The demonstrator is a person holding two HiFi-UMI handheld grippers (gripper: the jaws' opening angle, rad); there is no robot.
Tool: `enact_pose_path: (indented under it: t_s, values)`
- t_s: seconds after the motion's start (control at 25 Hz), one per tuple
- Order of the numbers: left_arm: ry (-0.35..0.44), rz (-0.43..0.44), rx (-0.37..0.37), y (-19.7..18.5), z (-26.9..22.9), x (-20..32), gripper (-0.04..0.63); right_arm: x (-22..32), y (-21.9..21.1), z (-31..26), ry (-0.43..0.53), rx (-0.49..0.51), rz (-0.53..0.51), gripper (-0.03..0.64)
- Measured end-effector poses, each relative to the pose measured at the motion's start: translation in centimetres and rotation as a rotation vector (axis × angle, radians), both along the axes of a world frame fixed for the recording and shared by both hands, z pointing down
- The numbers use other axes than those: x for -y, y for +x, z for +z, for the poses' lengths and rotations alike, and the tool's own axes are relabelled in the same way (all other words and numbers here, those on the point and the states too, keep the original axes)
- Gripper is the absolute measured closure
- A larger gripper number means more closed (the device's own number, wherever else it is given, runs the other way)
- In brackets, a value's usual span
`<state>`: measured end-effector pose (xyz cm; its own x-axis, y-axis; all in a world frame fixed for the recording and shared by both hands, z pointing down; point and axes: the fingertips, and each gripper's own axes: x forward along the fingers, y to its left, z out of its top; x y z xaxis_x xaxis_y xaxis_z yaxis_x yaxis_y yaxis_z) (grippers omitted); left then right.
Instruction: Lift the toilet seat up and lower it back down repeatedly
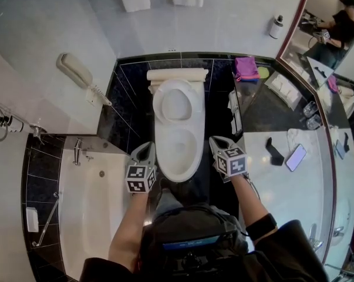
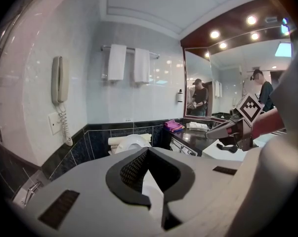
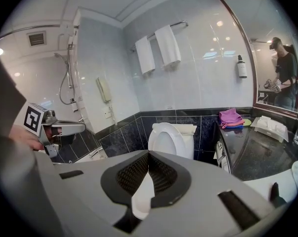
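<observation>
Left claw (image 1: 147,148) and right claw (image 1: 218,141), pressed together, hover near the upright glossy oval toilet seat (image 1: 158,106).

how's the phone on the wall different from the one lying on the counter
The wall phone is a chunky cream handset mounted on the tiled wall; the counter phone is a thin flat slab lying on the white countertop. The wall phone trails a coiled cord; the counter phone shows no cord. Both are pale in colour.
</observation>
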<state>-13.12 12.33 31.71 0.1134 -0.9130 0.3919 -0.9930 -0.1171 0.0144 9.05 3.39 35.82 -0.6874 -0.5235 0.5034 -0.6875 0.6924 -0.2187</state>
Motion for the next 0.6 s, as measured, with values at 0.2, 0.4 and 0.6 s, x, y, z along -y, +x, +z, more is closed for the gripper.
enact_pose_path:
  t_s: [0.2, 0.4, 0.6]
  values:
    - [-0.005, -0.002, -0.003, 0.2, 0.1, -0.6, 0.600, -1.0, 0.9, 1.1, -0.024, 0.005, 0.017, 0.600]
    - [-0.004, 0.008, 0.000, 0.6, 0.4, -1.1, 0.600, -1.7, 1.1, 1.9, -0.040, 0.003, 0.020, 0.600]
    - [-0.008, -0.011, -0.013, 0.3, 0.7, -0.9, 0.600, -1.4, 0.9, 2.0, -0.043, 0.006, 0.015, 0.600]
